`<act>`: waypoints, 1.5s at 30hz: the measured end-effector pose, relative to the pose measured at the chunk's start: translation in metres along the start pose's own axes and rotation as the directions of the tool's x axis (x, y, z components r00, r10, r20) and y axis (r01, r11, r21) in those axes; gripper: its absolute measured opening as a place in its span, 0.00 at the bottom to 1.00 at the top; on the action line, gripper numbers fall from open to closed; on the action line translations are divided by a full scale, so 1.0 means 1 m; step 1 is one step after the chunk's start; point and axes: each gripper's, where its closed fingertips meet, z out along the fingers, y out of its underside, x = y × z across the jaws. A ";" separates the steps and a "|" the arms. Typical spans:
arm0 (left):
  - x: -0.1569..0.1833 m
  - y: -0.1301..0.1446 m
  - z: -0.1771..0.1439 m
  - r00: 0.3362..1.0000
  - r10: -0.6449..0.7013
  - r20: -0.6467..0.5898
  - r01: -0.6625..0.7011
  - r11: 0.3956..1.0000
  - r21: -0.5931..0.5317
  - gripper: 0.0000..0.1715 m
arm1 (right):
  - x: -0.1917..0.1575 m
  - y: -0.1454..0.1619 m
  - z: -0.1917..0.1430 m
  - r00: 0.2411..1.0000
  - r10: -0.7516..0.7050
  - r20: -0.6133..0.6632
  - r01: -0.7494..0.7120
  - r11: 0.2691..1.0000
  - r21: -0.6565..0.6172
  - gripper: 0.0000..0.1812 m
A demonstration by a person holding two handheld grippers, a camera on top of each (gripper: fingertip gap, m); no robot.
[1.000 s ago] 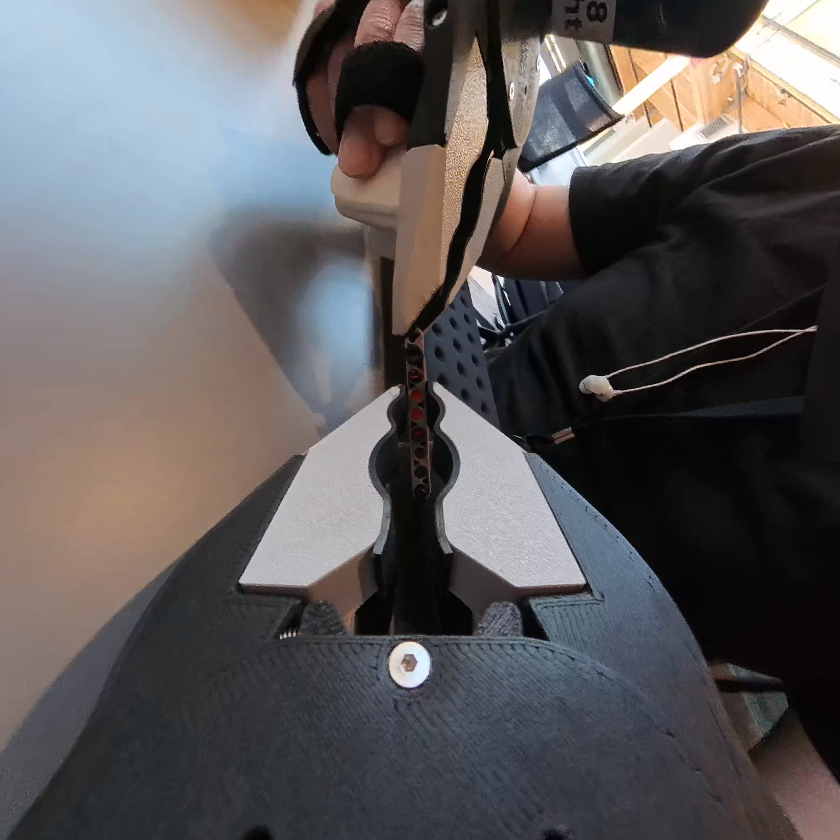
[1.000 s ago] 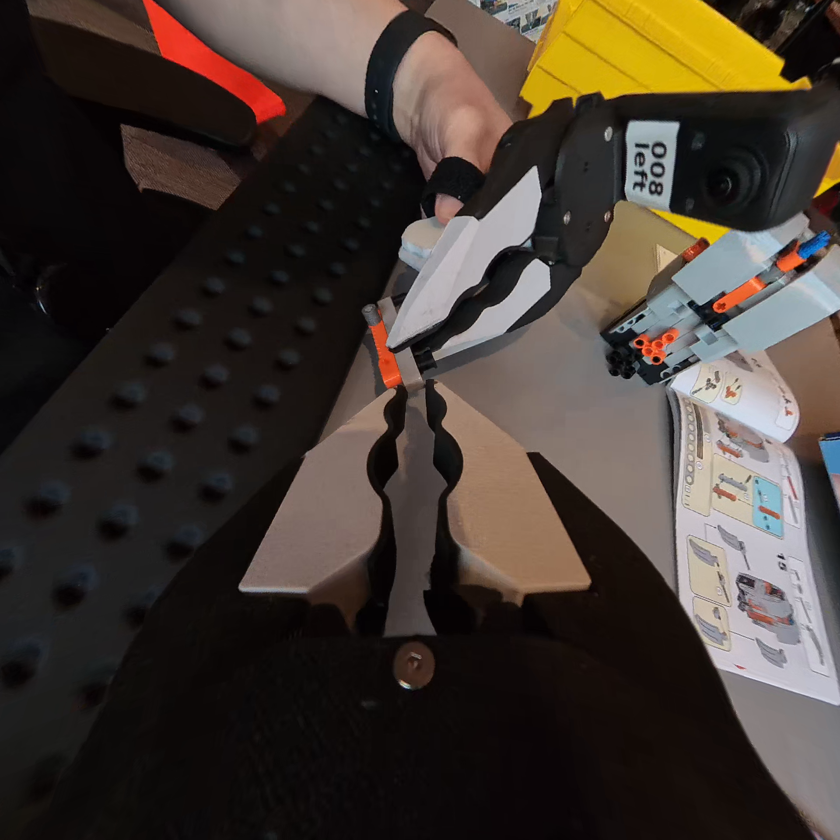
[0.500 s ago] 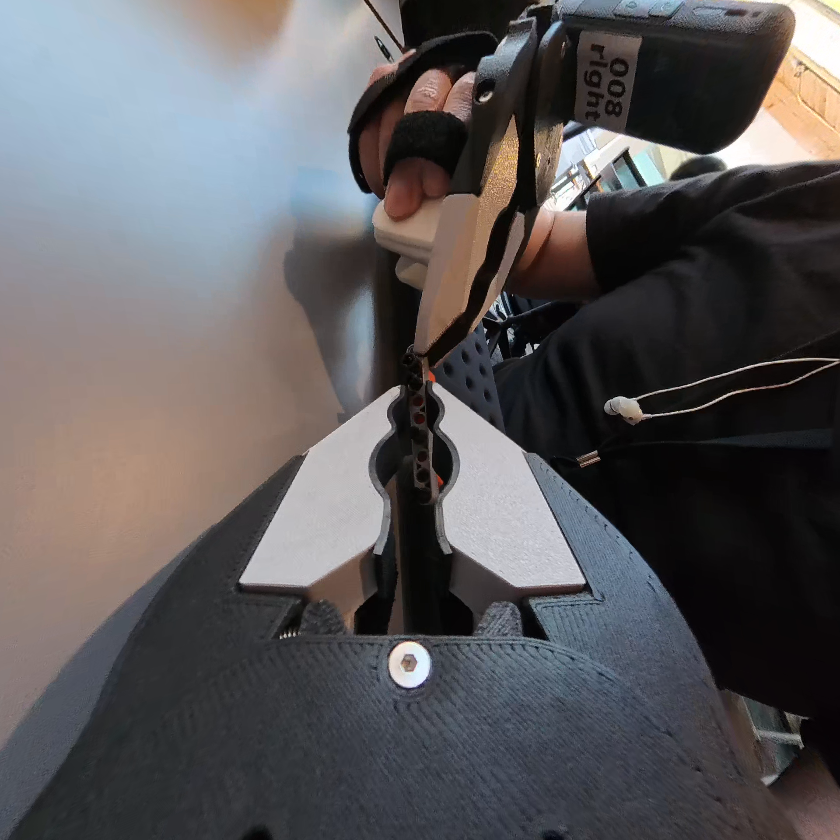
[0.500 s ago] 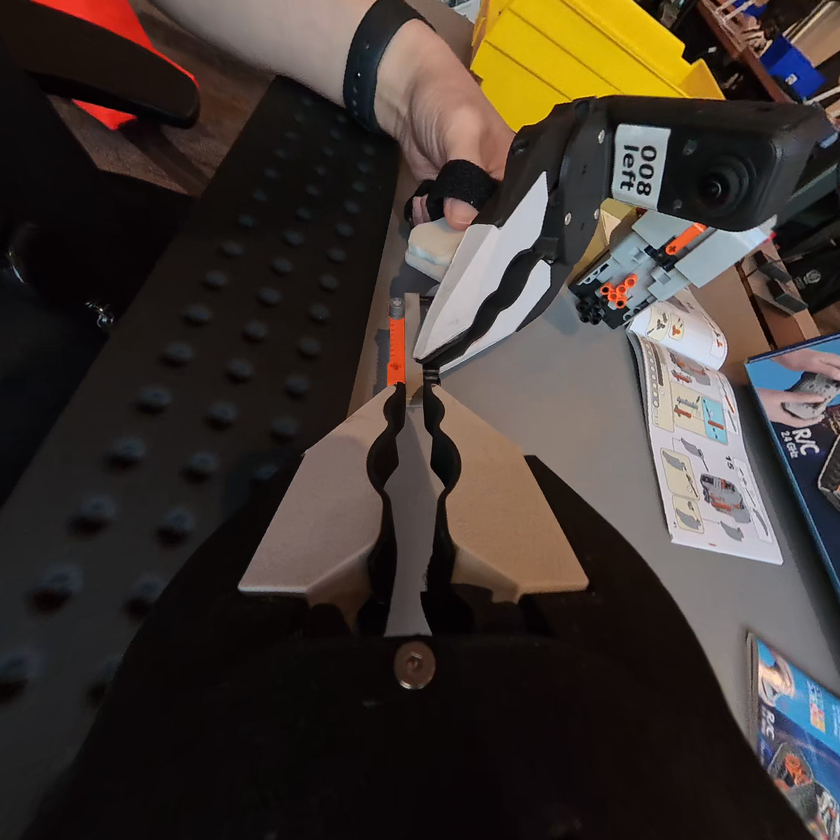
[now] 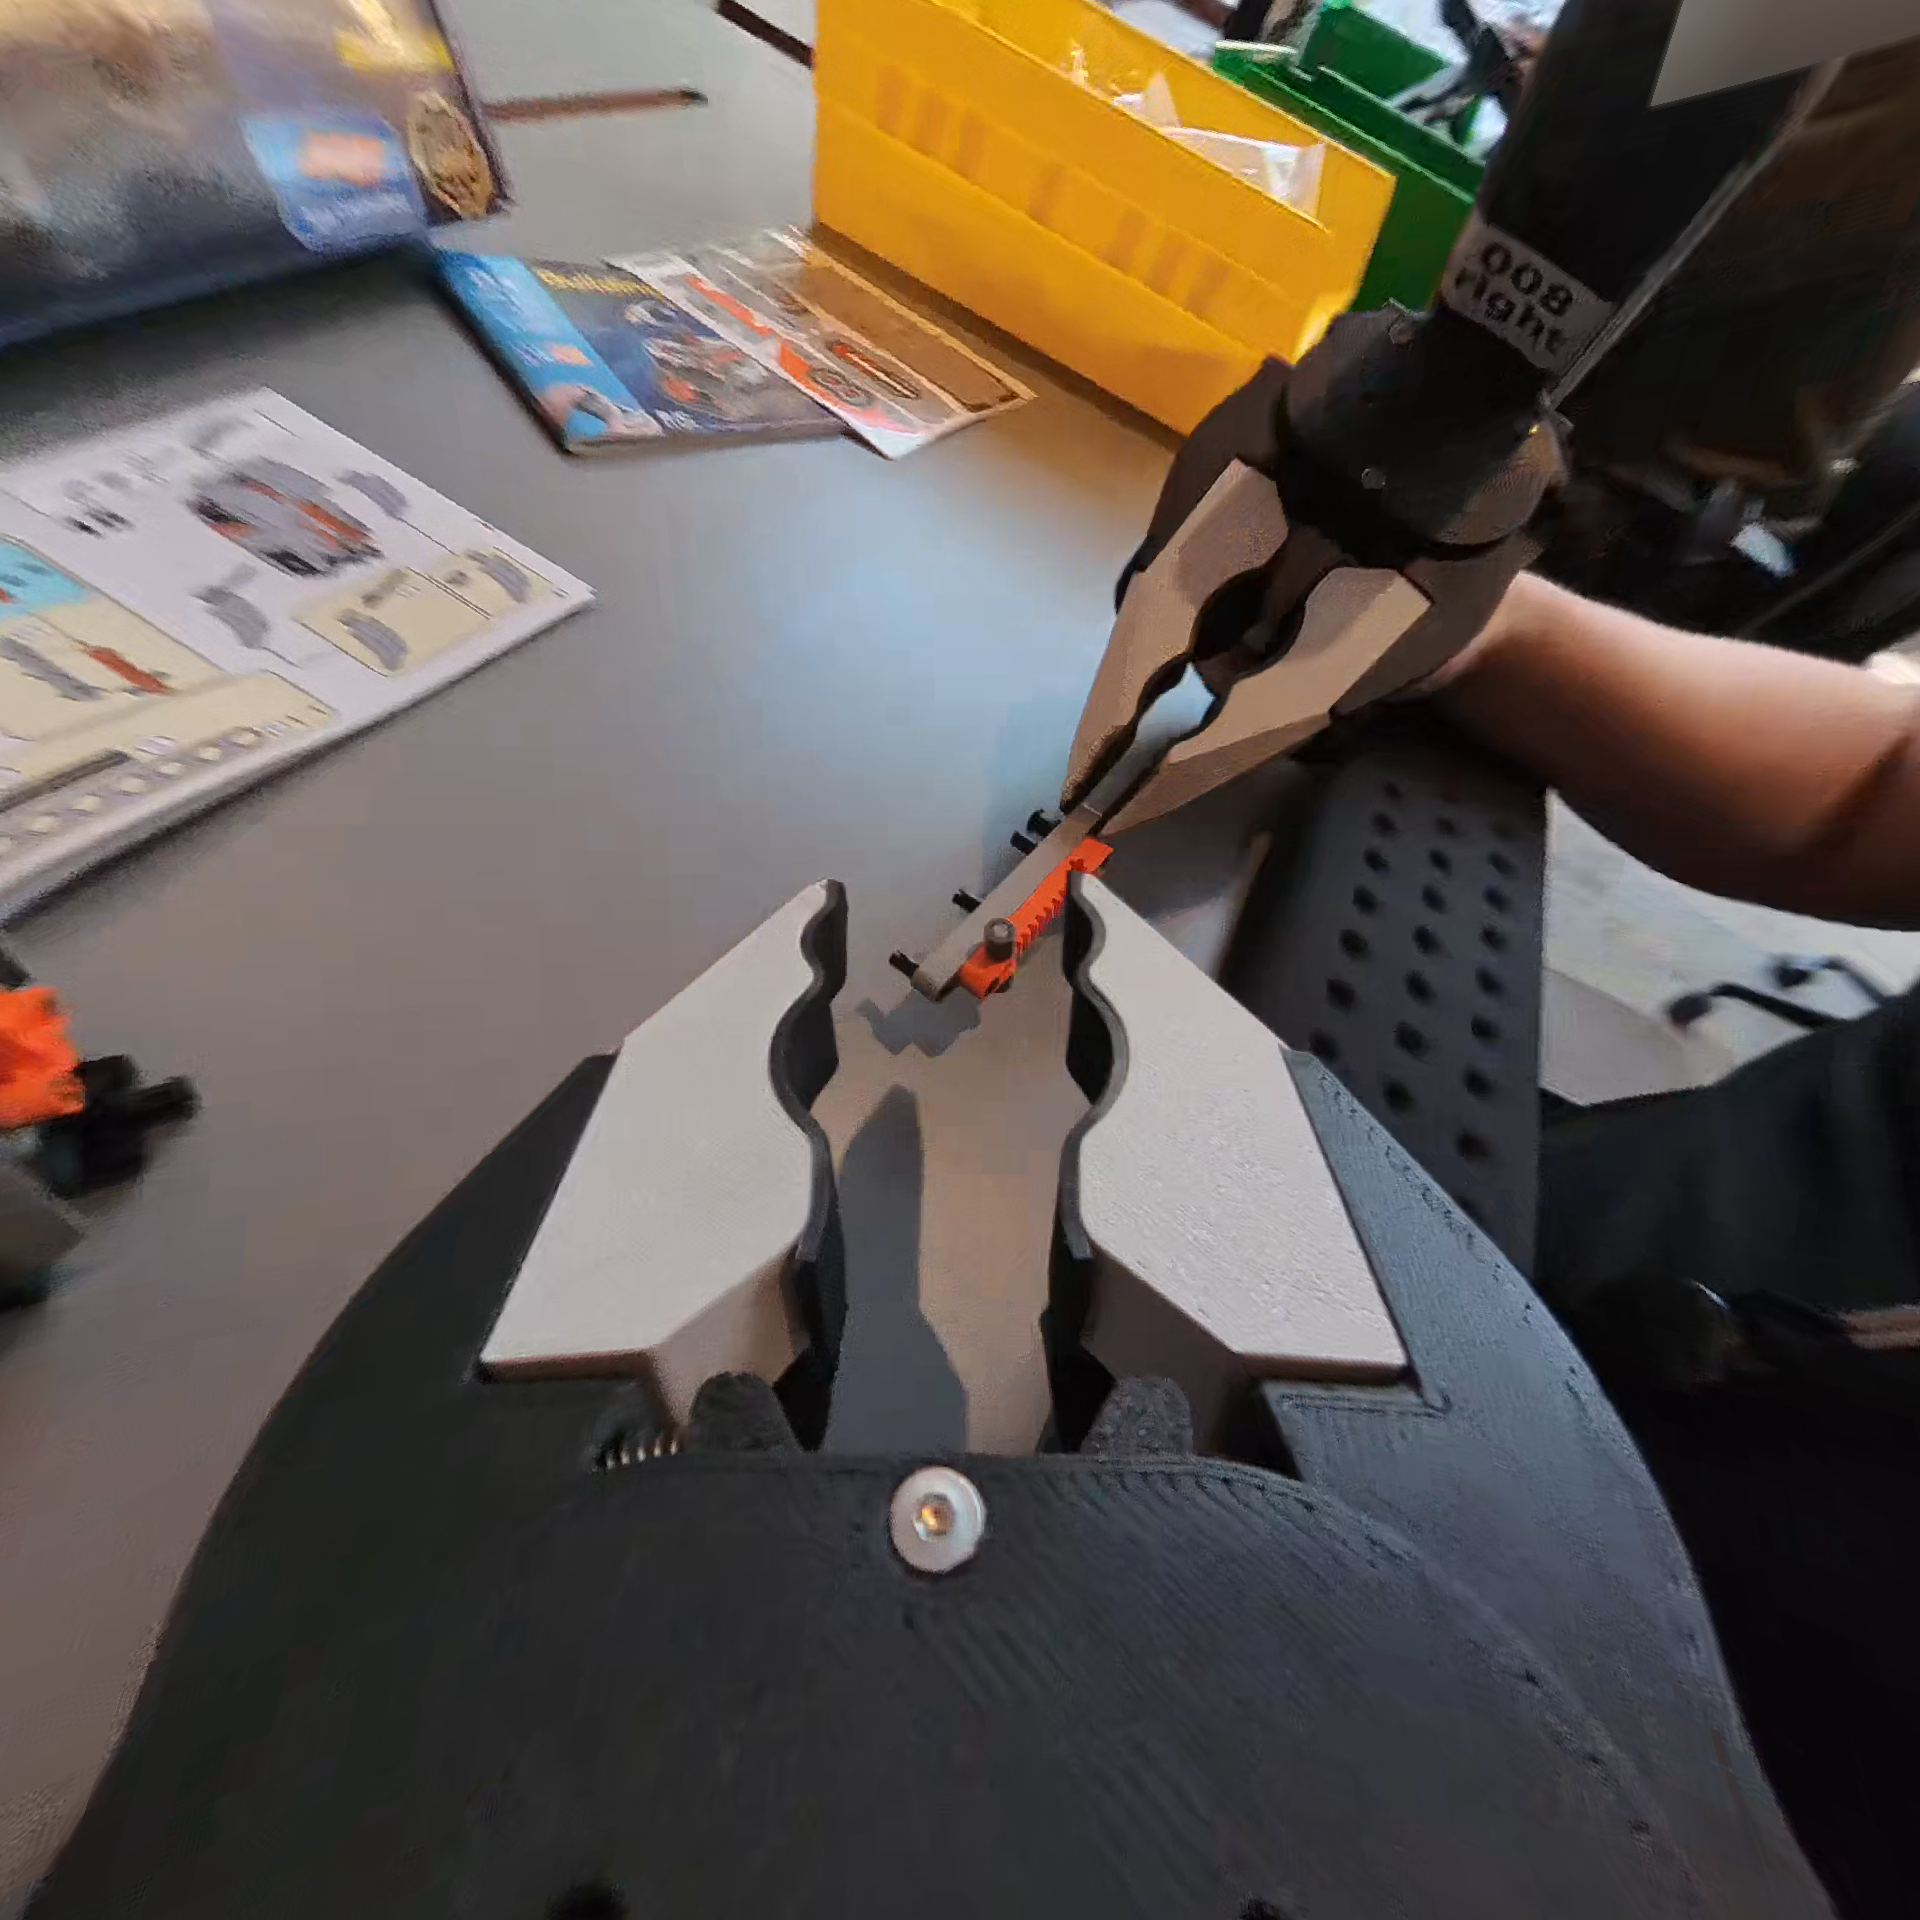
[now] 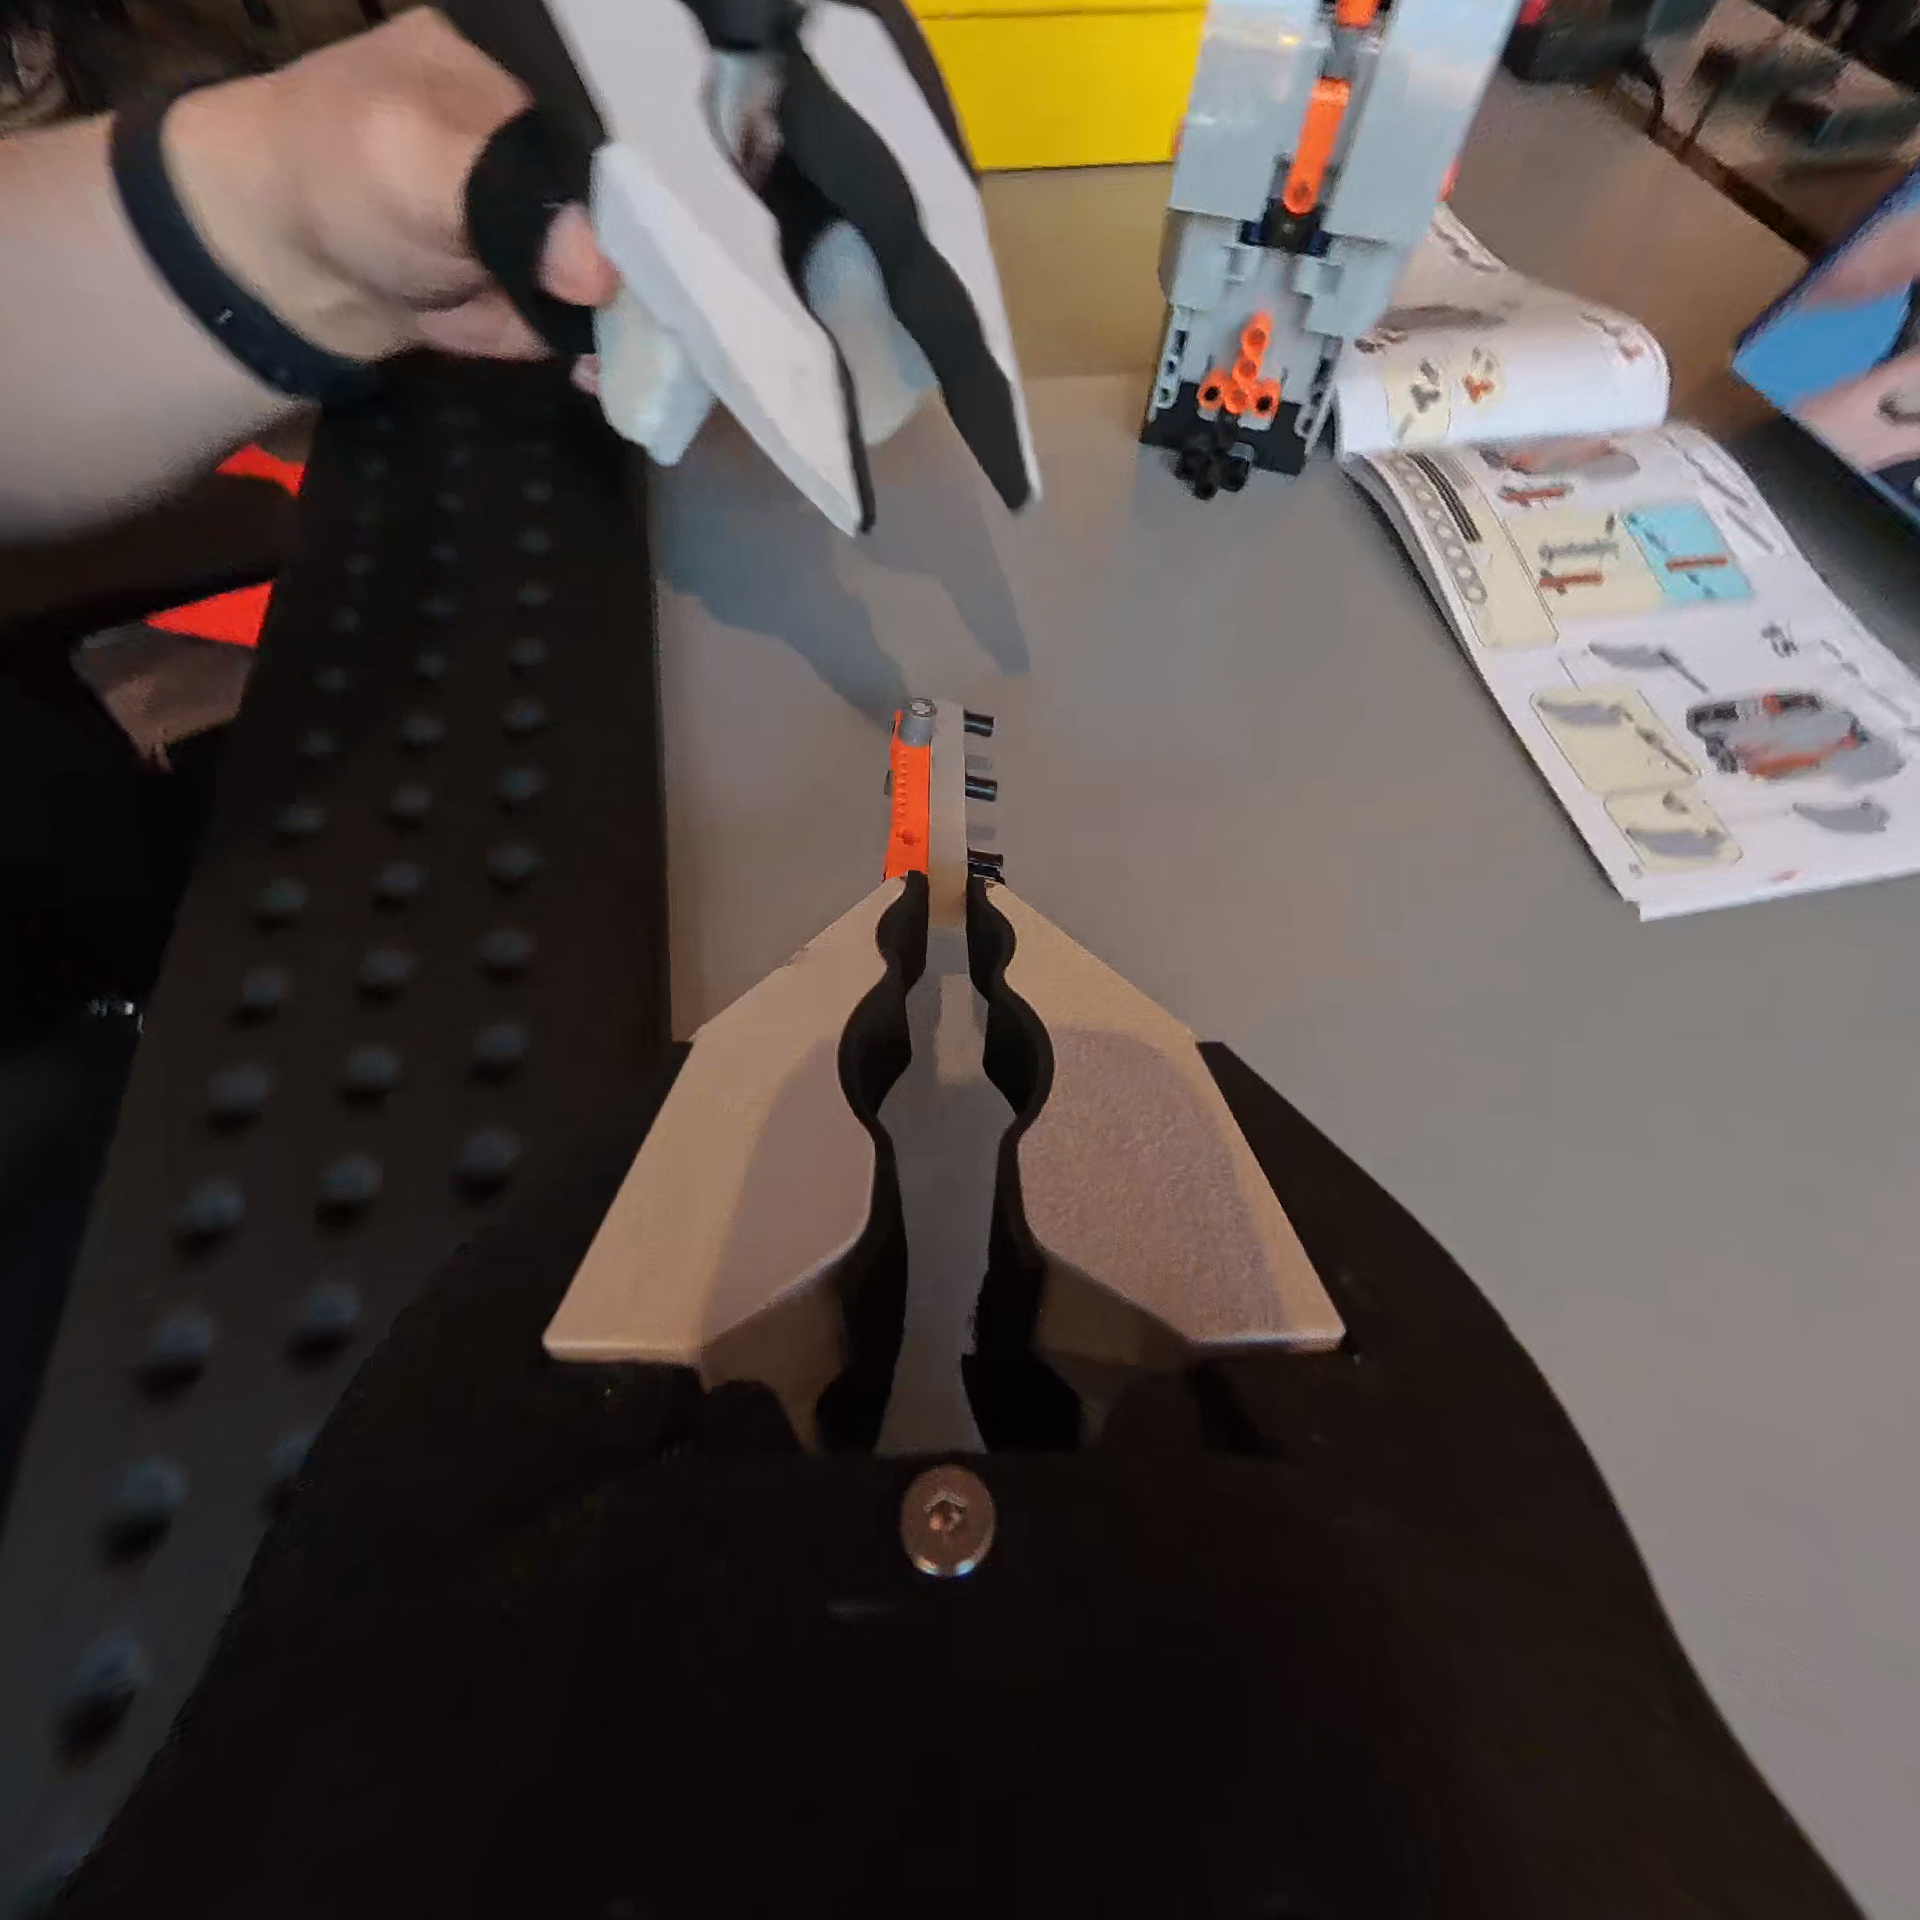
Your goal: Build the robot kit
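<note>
A small assembly (image 6: pixel 928 800) of a grey beam, an orange toothed strip and black pins is pinched at its near end by my right gripper (image 6: pixel 943 885), which is shut on it just above the grey table. In the left wrist view the same assembly (image 5: pixel 1003 920) sticks out from the right gripper's tips (image 5: pixel 1086 821) toward my left gripper (image 5: pixel 956 899). The left gripper is open and empty, its fingers either side of the assembly's free end. In the right wrist view the left gripper (image 6: pixel 940 509) is held by a hand, apart from the assembly.
A grey and orange brick model (image 6: pixel 1299 208) stands at the back, beside an open instruction booklet (image 6: pixel 1662 644). A yellow bin (image 5: pixel 1091 208) and a green bin (image 5: pixel 1392 177) stand behind. Leaflets (image 5: pixel 644 343) lie on the table. A black studded strip (image 6: pixel 364 831) runs along the table's edge. The tips of one gripper are about 7 cm away from the tips of the other.
My left gripper was shut on the assembly together with the right one; it has opened, let go and drawn back. The right gripper keeps hold of the assembly.
</note>
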 end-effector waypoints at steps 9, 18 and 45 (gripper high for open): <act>0.037 -0.019 -0.003 0.806 -0.533 -0.258 0.575 0.808 0.129 0.00 | 0.017 -0.012 0.000 0.983 0.138 -0.119 -0.130 0.989 0.072 0.03; 0.022 -0.017 0.015 0.600 -0.705 -0.378 0.796 0.572 0.198 0.21 | 0.005 -0.064 -0.009 0.938 -0.030 -0.346 0.112 0.970 0.218 0.03; 0.052 -0.003 0.012 0.710 -0.532 -0.462 0.563 0.822 -0.082 0.03 | -0.037 -0.047 0.002 0.778 0.355 0.518 -0.434 0.900 0.036 0.06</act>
